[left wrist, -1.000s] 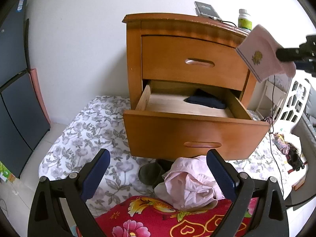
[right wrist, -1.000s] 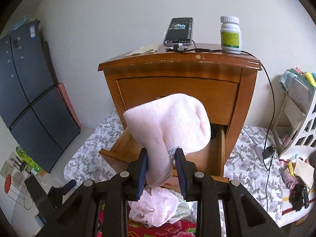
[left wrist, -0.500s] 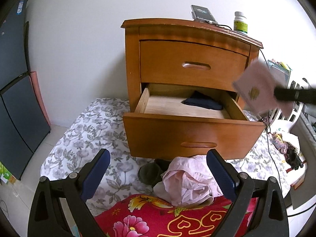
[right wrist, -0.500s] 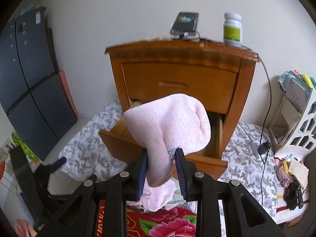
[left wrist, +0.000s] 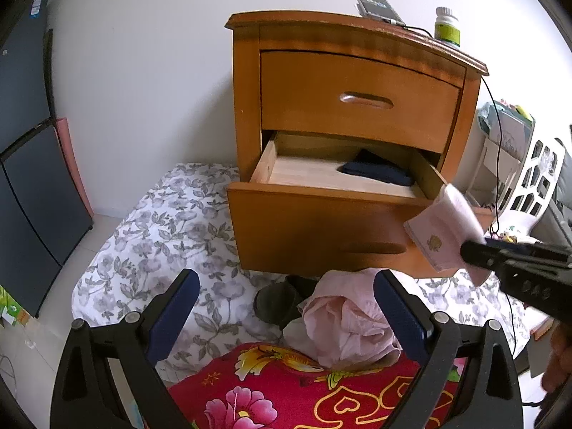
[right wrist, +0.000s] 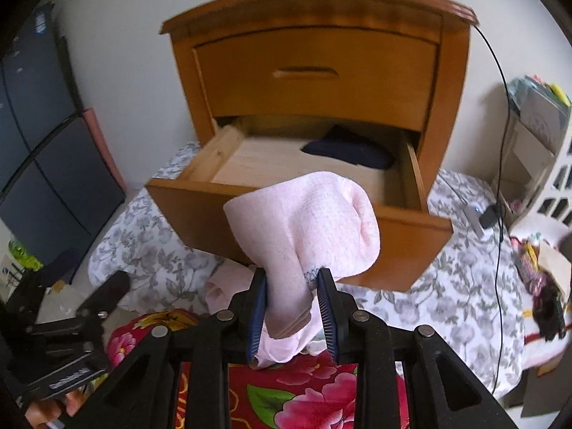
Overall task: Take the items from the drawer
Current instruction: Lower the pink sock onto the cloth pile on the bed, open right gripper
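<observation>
Left wrist view: left gripper (left wrist: pixel 286 307) spread wide with nothing between its pads, hovering over a pink heap (left wrist: pixel 348 318) and red floral cloth (left wrist: pixel 271 393). Lower drawer (left wrist: pixel 321 228) stands pulled out, a dark item (left wrist: pixel 375 173) inside. At right, the right gripper (left wrist: pixel 475 252) carries a pink sock (left wrist: pixel 443 228).

Right wrist view: right gripper (right wrist: pixel 291 316) narrowed, clamping the sock (right wrist: pixel 307 228) in front of the drawer (right wrist: pixel 200 200); dark item (right wrist: pixel 352 152) lies at its back right.
</observation>
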{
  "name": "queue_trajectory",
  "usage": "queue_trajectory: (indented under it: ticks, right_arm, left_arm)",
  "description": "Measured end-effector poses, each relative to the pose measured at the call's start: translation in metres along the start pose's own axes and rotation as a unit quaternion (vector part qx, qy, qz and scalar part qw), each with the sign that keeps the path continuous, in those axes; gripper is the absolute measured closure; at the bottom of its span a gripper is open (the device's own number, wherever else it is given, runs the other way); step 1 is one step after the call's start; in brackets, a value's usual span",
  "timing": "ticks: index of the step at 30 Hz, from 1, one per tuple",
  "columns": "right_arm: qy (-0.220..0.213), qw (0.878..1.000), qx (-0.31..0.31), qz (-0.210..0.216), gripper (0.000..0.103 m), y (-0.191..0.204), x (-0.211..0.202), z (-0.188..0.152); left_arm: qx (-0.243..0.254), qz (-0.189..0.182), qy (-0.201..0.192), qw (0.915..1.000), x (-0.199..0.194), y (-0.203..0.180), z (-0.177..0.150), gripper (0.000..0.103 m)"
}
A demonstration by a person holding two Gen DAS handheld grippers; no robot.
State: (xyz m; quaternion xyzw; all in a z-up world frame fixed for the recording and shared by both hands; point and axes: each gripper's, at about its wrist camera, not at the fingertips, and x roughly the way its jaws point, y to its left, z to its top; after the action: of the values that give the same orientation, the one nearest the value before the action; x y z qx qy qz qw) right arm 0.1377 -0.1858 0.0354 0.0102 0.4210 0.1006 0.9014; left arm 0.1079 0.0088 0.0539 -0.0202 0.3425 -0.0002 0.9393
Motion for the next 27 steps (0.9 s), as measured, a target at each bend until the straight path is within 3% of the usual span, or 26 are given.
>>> queue_trajectory:
  ticks: [17,27]
  right_arm:
    - [0.045,0.999,0.023,-0.003,0.073,-0.004,0.055,-0.034]
    - [0.091,0.995,0.014,0.025,0.073,0.003,0.086,-0.049]
  left_arm:
    - [0.009,-0.001,0.019,0.9998,0.017,-0.002,-0.009,0.005]
    - [0.014,0.004,0.033,0.9994,0.028,-0.002,-0.015,0.005]
